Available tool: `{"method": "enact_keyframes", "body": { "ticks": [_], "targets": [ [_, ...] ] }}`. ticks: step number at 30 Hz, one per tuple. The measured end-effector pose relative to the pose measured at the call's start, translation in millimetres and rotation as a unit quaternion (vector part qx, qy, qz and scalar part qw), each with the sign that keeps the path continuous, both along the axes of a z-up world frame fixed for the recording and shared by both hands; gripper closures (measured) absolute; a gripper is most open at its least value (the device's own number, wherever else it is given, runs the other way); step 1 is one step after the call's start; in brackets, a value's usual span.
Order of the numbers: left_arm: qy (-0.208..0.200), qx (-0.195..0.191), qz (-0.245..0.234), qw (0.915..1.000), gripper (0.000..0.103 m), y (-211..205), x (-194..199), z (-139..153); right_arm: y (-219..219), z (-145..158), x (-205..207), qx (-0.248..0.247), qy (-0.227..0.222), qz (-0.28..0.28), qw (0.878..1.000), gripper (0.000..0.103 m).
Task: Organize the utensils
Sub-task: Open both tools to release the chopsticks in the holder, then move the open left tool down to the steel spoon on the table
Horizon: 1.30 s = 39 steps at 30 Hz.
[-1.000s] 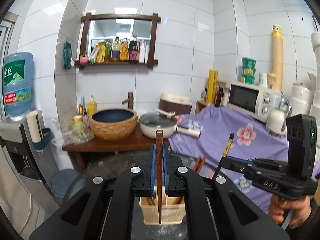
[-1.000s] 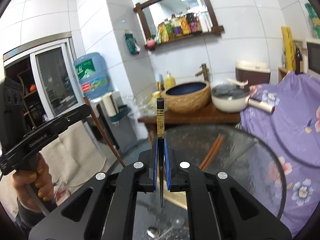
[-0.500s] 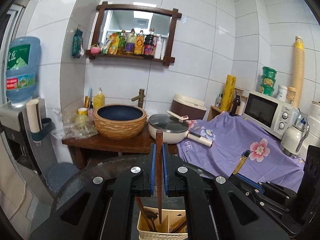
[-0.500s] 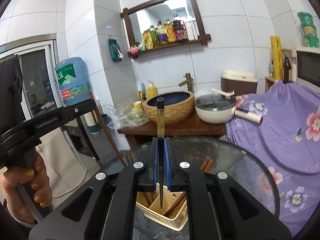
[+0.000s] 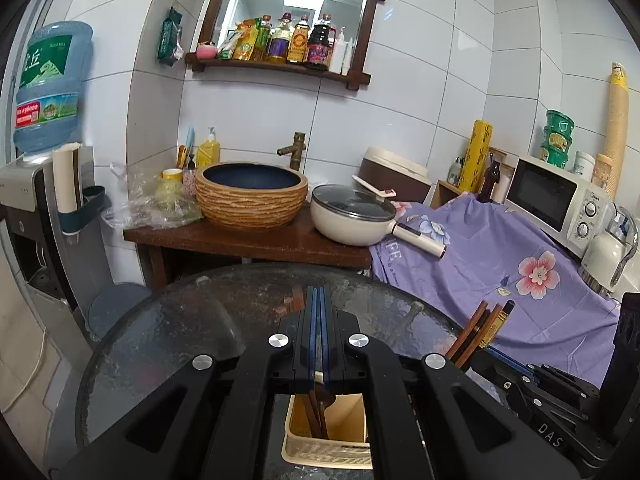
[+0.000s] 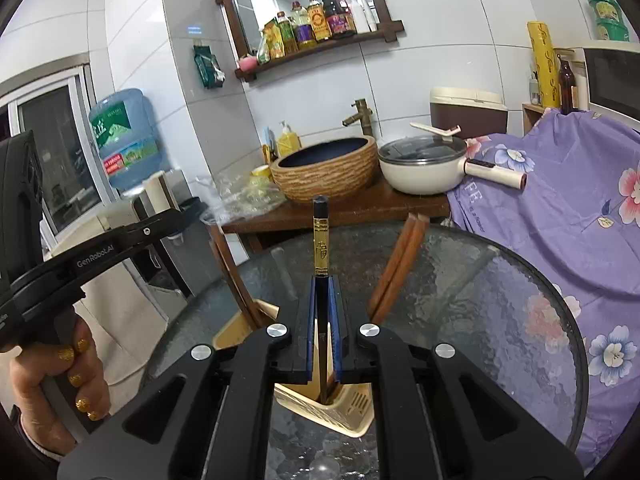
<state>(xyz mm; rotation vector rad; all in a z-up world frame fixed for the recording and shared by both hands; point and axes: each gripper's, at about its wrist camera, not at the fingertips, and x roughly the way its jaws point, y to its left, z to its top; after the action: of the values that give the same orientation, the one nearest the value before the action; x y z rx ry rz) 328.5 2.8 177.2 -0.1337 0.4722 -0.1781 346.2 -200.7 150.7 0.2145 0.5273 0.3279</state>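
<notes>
A cream utensil basket (image 5: 332, 440) stands on the round glass table (image 5: 180, 336); it also shows in the right wrist view (image 6: 340, 408). My left gripper (image 5: 319, 300) is directly above it with its jaws close together; a brown chopstick (image 5: 316, 412) hangs below them into the basket. My right gripper (image 6: 322, 288) is shut on a black chopstick with a gold band (image 6: 321, 248), held upright with its tip in the basket. Brown chopsticks (image 6: 396, 264) lean out of the basket to the right.
Behind the table stand a wooden counter (image 5: 248, 240) with a woven basin (image 5: 252, 196) and a lidded cream pan (image 5: 352, 216). A purple floral cloth (image 5: 500, 264) covers the right side. A water dispenser (image 5: 44, 152) is at the left.
Both grippers have come down over the basket. The brown chopstick no longer sticks up above my left jaws; it has slid down into the basket. The black chopstick's tip has entered the basket.
</notes>
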Motion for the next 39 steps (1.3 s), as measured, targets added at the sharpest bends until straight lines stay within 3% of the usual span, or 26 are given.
{"method": "enact_keyframes", "body": {
  "ticks": [7,9,13,17,18,20,21,22,30,39],
  "targets": [
    [0.011,0.008,-0.004,0.9999,0.101,3,-8,-21,-1,-21,-1,-0.011,0.011,-0.009,1.000,0.096],
    [0.019,0.007,-0.008,0.9998,0.097,4,-10,-30,-2,-24,-1,-0.014,0.012,-0.012,1.000,0.096],
    [0.022,0.003,-0.003,0.9998,0.057,9,-17,-43,-6,-28,-5,-0.018,0.006,-0.020,1.000,0.096],
    [0.019,0.020,-0.002,0.9996,0.039,11,-31,-58,-9,-32,-15,-0.026,0.001,-0.018,1.000,0.095],
    [0.022,0.027,-0.006,0.9994,0.035,11,-35,-62,-9,-34,-20,-0.028,-0.003,-0.017,0.999,0.093],
    [0.026,0.038,-0.011,0.9989,0.027,10,-43,-70,-9,-39,-32,-0.033,-0.007,-0.014,0.999,0.075],
    [0.029,0.043,-0.013,0.9986,0.026,10,-47,-75,-8,-42,-37,-0.034,-0.008,-0.014,0.999,0.059],
    [0.033,0.050,-0.016,0.9981,0.024,10,-52,-80,-7,-46,-43,-0.036,-0.009,-0.014,0.999,0.057],
    [0.099,0.099,-0.057,0.9886,0.022,3,-92,-134,-4,-100,-72,-0.057,0.055,-0.005,0.997,0.057],
    [0.138,0.130,-0.099,0.9769,0.022,-20,-132,-178,-4,-145,-95,-0.066,0.100,-0.010,0.993,0.057]
  ]
}}
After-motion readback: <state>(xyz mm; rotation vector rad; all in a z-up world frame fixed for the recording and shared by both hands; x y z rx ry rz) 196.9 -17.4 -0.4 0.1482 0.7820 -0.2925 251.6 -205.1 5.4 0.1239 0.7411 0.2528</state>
